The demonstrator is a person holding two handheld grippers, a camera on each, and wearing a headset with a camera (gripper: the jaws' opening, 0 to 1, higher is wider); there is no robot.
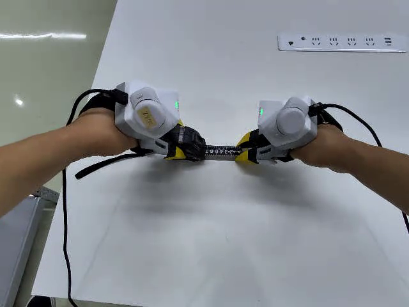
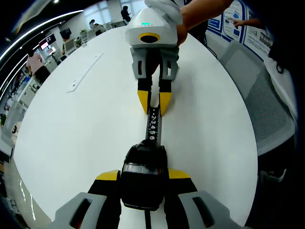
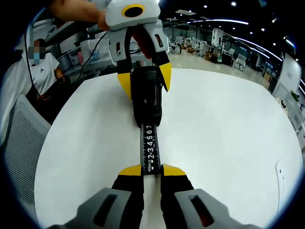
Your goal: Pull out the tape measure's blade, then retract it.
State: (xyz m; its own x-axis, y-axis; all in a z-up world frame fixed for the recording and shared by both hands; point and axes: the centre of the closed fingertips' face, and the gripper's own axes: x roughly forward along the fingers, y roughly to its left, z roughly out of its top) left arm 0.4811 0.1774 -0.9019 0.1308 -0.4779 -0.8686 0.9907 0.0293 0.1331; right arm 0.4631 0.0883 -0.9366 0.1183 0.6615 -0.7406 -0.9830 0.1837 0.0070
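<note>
Tape measure (image 2: 144,183), black plastic box, clamped in left gripper (image 2: 144,174) | right gripper (image 3: 151,171) pinches thin numbered blade (image 3: 149,145) | loose pinch: blade snaps back

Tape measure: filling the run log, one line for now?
left tongs shut on tape measure | right tongs shut on blade | blade partly out
</note>
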